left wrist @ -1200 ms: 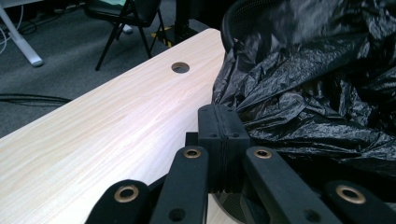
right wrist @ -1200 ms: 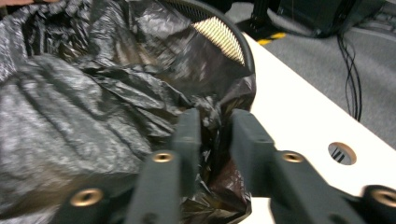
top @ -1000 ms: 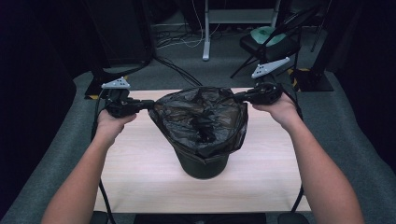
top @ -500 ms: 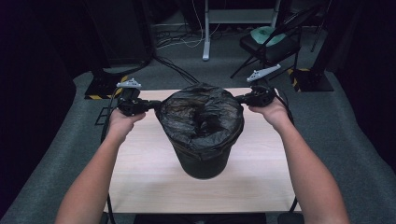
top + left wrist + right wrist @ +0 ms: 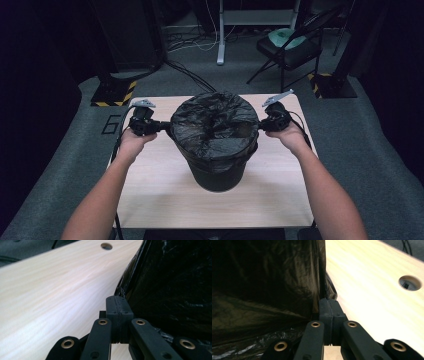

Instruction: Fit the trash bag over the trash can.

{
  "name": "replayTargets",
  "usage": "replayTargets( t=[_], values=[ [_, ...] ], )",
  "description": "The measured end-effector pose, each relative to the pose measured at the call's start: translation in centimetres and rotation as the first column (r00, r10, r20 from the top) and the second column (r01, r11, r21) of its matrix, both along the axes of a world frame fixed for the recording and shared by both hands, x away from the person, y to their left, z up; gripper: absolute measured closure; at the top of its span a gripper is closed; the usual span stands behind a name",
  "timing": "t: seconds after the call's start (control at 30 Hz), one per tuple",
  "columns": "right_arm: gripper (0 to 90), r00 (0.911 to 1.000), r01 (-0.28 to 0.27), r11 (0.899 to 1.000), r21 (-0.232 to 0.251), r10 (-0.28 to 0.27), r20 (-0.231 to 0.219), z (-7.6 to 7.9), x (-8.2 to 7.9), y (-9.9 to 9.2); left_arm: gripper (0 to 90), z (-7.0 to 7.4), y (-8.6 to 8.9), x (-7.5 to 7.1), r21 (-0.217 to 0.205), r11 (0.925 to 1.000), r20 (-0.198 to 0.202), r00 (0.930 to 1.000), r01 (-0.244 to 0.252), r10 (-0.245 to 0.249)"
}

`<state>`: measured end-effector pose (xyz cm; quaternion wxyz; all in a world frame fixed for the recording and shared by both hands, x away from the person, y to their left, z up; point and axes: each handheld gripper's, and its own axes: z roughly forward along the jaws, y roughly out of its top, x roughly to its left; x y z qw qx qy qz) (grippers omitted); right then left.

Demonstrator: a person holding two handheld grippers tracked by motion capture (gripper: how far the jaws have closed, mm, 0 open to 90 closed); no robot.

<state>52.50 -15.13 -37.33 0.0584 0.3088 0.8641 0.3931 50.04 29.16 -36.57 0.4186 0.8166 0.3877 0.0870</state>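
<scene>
Both claws, left claw (image 5: 161, 126) and right claw (image 5: 261, 125), stay clamped shut on the bin liner (image 5: 215, 125). At frame centre, its hem has descended over the bin (image 5: 219, 175) rim on the worktop (image 5: 150, 200); fitting is nearly complete.

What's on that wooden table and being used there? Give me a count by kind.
Black bin bags: 1
Dark bins: 1
Hand-held grippers: 2, left gripper and right gripper, both pinching the bag's edge
Total: 4

Bin (image 5: 220, 172): dark, upright on table (image 5: 150, 195).
Bag (image 5: 215, 125): black, stretched across the bin's mouth.
Left gripper (image 5: 162, 126): clamped on the bag's left edge.
Right gripper (image 5: 261, 125): clamped on the bag's right edge.
</scene>
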Motion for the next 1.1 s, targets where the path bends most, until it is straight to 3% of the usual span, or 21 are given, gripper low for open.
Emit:
replayTargets(
  t=[0.1, 0.27, 0.33, 0.4, 0.47, 0.53, 0.67, 0.73, 0.8, 0.93, 1.1],
  values=[
    [89.6, 0.9999, -0.007, 1.000, 0.011, 0.008, -0.012, -0.7, -0.4, 0.1, 89.2, -0.8, 0.4, -0.5, -0.020, 0.9998, -0.018, 0.9998, 0.006, -0.006],
    [89.3, 0.9995, -0.030, 1.000, 0.010, 0.030, 0.007, -0.9, -1.3, 0.4, 88.7, -1.1, 0.2, -1.1, -0.016, 0.9996, -0.018, 0.9996, 0.024, -0.024],
    [85.7, 0.9997, -0.018, 1.000, 0.010, 0.018, 0.015, -0.6, -1.7, 0.3, 82.0, -0.7, 0.5, -1.3, -0.010, 0.9998, -0.003, 0.9998, 0.018, -0.018],
    [74.4, 0.9997, 0.009, 1.000, 0.015, -0.009, 0.024, -0.3, -2.0, 0.1, 73.3, 0.2, 1.0, -1.5, -0.024, 0.9997, 0.009, 0.9999, 0.009, -0.009],
    [68.4, 0.9984, 0.037, 0.999, 0.025, -0.038, 0.042, 0.2, -2.4, -0.6, 62.5, 1.4, 1.5, -1.8, -0.004, 0.9999, 0.045, 0.9989, -0.015, 0.015],
    [62.0, 0.9948, 0.068, 0.997, 0.028, -0.070, 0.075, 0.8, -3.0, -1.5, 53.7, 3.3, 2.2, -2.3, -0.025, 0.9992, 0.079, 0.9964, -0.030, 0.032],
    [55.8, 0.9922, 0.081, 0.995, 0.063, -0.086, 0.090, 1.7, -4.1, -3.2, 45.7, 6.3, 2.5, -3.0, -0.049, 0.9988, 0.123, 0.9923, -0.006, 0.012],
    [51.2, 0.9939, 0.061, 0.994, 0.088, -0.068, 0.086, 2.2, -4.9, -3.8, 44.0, 8.0, 2.0, -3.5, -0.052, 0.9985, 0.145, 0.9893, 0.020, -0.013],
    [46.2, 0.9955, 0.026, 0.993, 0.111, -0.036, 0.088, 2.6, -5.9, -4.0, 41.9, 9.2, 1.0, -3.8, -0.054, 0.9964, 0.163, 0.9851, 0.065, -0.055],
    [40.9, 0.9919, -0.073, 0.987, 0.143, 0.057, 0.114, 3.1, -8.5, -3.3, 40.0, 11.3, -2.2, -4.2, -0.041, 0.9854, 0.194, 0.9689, 0.165, -0.154],
    [38.9, 0.9825, -0.148, 0.976, 0.162, 0.127, 0.137, 2.7, -10.0, -1.8, 39.1, 12.6, -6.9, -3.9, -0.006, 0.9613, 0.202, 0.9419, 0.275, -0.268]
  ],
)
